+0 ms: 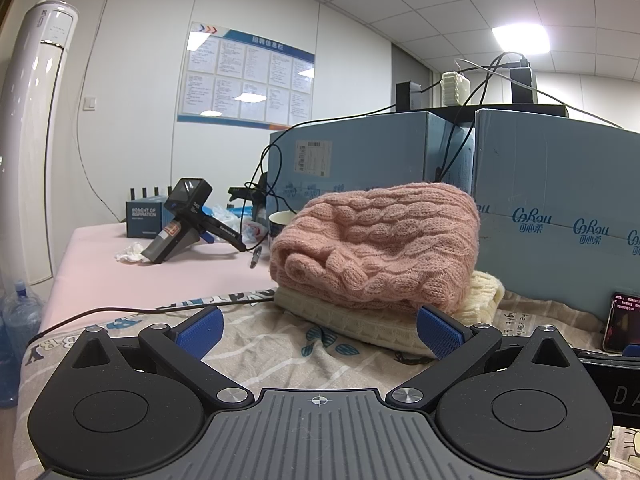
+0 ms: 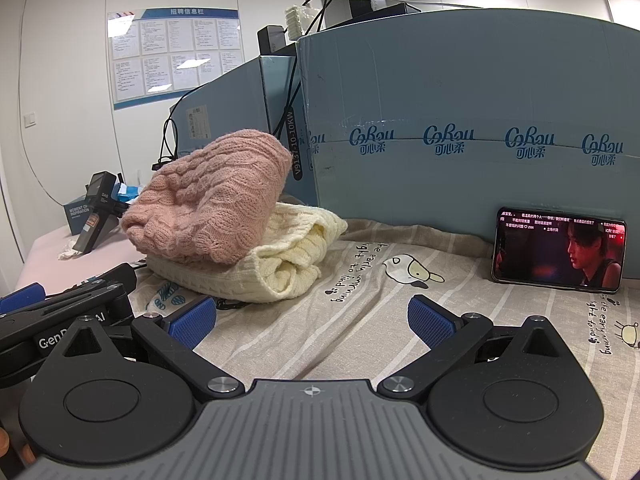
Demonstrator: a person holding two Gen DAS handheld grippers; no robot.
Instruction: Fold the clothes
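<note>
Left gripper [image 1: 318, 330]: fingers [image 1: 200, 330] spread wide, nothing between them; hovers low over the printed sheet, pointed at the sweater stack.
Right gripper [image 2: 312, 322]: fingers [image 2: 430, 324] spread wide, holding nothing; only bare sheet in the gap.
Pink sweater [image 1: 376, 242]: cable knit, folded into a thick bundle, lies on top of the cream sweater, leaning back toward the blue cartons.
Cream sweater [image 2: 280, 256]: folded, flat on the sheet, bottom of the stack; its edge sticks out past the pink one on the phone side.
Stack position: just ahead of the left gripper's fingers; ahead and left of the right gripper.
Printed sheet [image 2: 360, 320]: beige, striped, cartoon animals and lettering; covers the near part of the worktop.
Blue cartons [image 2: 460, 120]: two, upright behind the stack, close to the pink sweater.
Phone [image 2: 558, 250]: propped on its long side against the carton, screen lit.
Far worktop [image 1: 96, 268]: pink surface; a third handheld gripper [image 1: 180, 220] lying there, crumpled tissue [image 1: 130, 254] just beside it, small blue box [image 1: 146, 218] behind.
Cable [image 1: 120, 312]: black, runs across the sheet edge toward the stack.
</note>
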